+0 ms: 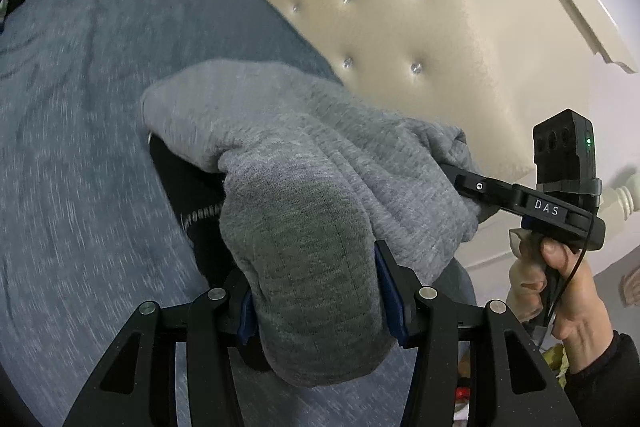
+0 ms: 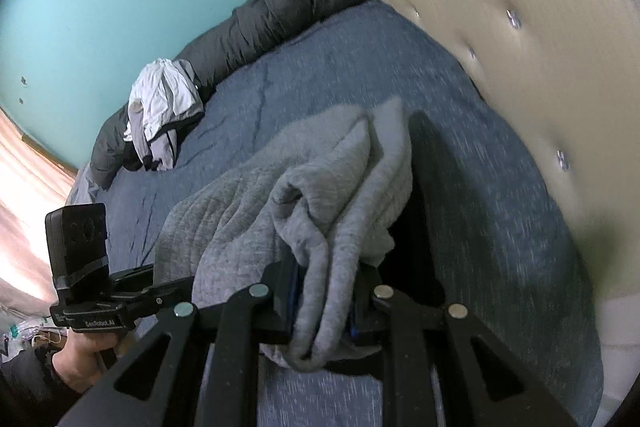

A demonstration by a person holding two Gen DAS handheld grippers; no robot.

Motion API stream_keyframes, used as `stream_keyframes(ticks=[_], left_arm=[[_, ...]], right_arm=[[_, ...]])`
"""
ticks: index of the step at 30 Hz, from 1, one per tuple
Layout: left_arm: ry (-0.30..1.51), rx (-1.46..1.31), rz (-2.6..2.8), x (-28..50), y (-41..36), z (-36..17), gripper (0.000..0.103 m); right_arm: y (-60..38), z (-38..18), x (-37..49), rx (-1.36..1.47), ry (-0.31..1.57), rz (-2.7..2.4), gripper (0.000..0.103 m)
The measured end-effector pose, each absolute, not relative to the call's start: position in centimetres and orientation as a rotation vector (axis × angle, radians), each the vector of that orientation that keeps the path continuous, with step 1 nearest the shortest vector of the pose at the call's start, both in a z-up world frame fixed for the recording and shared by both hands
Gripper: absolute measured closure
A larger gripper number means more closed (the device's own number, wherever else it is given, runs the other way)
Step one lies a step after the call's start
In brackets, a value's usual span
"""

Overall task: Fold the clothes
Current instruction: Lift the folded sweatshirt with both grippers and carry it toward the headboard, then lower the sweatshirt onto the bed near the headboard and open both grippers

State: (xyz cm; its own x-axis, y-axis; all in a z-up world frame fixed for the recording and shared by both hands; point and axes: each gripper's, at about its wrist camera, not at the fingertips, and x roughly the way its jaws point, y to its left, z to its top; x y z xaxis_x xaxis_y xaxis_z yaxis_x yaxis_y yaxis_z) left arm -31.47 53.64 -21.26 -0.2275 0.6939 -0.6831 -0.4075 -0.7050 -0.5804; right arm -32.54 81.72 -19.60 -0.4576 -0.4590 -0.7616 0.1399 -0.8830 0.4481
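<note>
We hold a grey sweater (image 1: 288, 163) off the bed (image 1: 80, 107) between our two tools. The left tool (image 1: 316, 291) is clenched on a thick, bunched edge of the knit, which fills the gap between its blue pads. The right tool (image 2: 324, 303) is likewise clenched on a doubled fold of the same sweater, with cloth spilling out below its fingers.

From the left tool the sweater runs forward and to the right, straight to the right tool (image 1: 472, 187), so its long line is the span between the two grips. That span sags in folds rather than pulling taut. From the right tool the cloth spreads forward and to the left, and a loose flap (image 2: 384, 131) stands up ahead of it, towards the padded headboard (image 2: 500, 7).

A dark garment (image 1: 188, 187) lies on the bed under the sweater, ahead and to the left of the left tool. A white and grey garment (image 2: 164, 107) lies far forward and left of the right tool, by the dark duvet (image 2: 280, 7).

Both tools look equally near their ends. We judge that the next move turns on keeping that span level, whether laying it flat or bringing the ends together.
</note>
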Motion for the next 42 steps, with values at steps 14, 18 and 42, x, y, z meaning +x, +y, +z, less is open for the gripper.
stream_keyframes(ticks=[14,18,42], left_arm=[[-0.549,-1.486,1.832,-29.7,51.9,-26.2,0.046],[-0.531,-1.468,1.846,-29.1,50.7,-25.3,0.045],[-0.07,-1.257,2.082,-30.3,52.6,-21.8,0.047]], right_arm=[[83.9,-23.8,-29.3,1.502,-0.537,-2.37,0.084],[84.6,-24.0,-28.3,1.481,-0.539,-2.414,0.076],[82.2,-22.8,-29.6,1.348,-0.281,-2.605,0.102]])
